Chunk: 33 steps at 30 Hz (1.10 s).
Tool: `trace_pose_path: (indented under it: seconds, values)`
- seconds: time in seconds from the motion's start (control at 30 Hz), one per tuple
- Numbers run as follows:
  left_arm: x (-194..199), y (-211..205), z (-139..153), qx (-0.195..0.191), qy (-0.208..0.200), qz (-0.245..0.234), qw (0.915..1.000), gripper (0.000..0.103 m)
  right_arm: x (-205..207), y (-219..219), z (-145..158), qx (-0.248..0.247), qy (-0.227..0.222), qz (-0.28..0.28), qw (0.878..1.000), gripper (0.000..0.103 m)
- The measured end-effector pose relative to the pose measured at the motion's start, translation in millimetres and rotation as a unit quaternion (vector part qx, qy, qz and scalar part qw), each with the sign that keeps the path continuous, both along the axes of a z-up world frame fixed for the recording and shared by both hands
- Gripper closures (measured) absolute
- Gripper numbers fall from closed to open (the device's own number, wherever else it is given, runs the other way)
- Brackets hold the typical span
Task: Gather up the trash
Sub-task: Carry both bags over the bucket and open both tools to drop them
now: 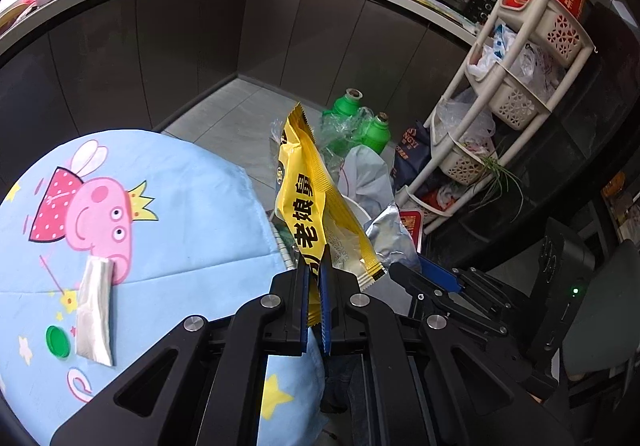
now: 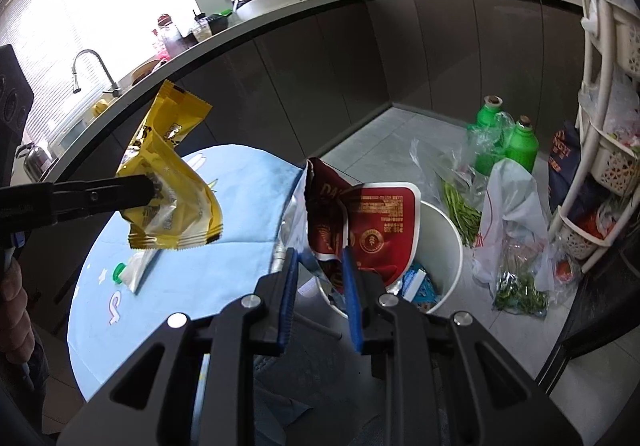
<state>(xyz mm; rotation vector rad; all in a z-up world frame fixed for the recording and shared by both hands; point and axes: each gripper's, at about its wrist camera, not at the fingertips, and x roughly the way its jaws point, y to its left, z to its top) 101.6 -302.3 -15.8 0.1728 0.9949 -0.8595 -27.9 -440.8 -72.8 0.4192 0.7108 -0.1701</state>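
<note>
While the left gripper [image 1: 314,266] pinches the lower end of a yellow snack wrapper [image 1: 310,190] between its fingers, the wrapper stands up above the edge of the round bench [image 1: 180,174], which is covered by a light blue cartoon cloth. In the right wrist view that same wrapper [image 2: 172,182] hangs in the air over the bench [image 2: 248,182], clamped from the side. The right gripper [image 2: 318,262] holds its fingers partly spread around a red and silver foil bag [image 2: 352,222]; whether they truly press the bag I cannot tell. This bag sits just above the rim of a white bin [image 2: 444,246] standing on the floor beside the bench, with other packaging already inside. On the cloth lie a silver foil packet [image 1: 94,312] and, touching it, a green bottle cap [image 1: 58,341]. Two green bottles [image 2: 506,134] stand on the floor beyond the bin.
</note>
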Motion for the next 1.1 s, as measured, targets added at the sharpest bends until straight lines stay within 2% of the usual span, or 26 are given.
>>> trace_pose_path:
  seconds: [0.27,0.7,0.77,0.83,0.87,1.07,1.1]
  values:
    - [8,-34,-21,0.017,0.019,-0.03,0.9992,0.099,3,-28,-31,0.023,0.021,-0.027,0.999,0.08]
    - [36,-85,-78,0.063,0.056,-0.059,0.9947,0.098,26,-62,-75,0.043,0.051,-0.042,0.997,0.08]
    - [39,-87,-85,0.071,0.048,-0.054,0.9948,0.091,28,-65,-79,0.044,0.053,-0.046,0.997,0.08]
    - [43,-87,-87,0.07,0.045,-0.046,0.9955,0.071,29,-68,-82,0.043,0.056,-0.05,0.996,0.08]
    - [45,-85,-87,0.068,0.043,-0.04,0.996,0.068,30,-69,-84,0.043,0.057,-0.051,0.996,0.08]
    - [57,-75,-85,0.06,0.043,-0.017,0.9972,0.066,39,-69,-91,0.048,0.06,-0.045,0.996,0.08]
    - [58,-73,-84,0.057,0.042,-0.012,0.9974,0.063,41,-68,-92,0.049,0.06,-0.043,0.996,0.08]
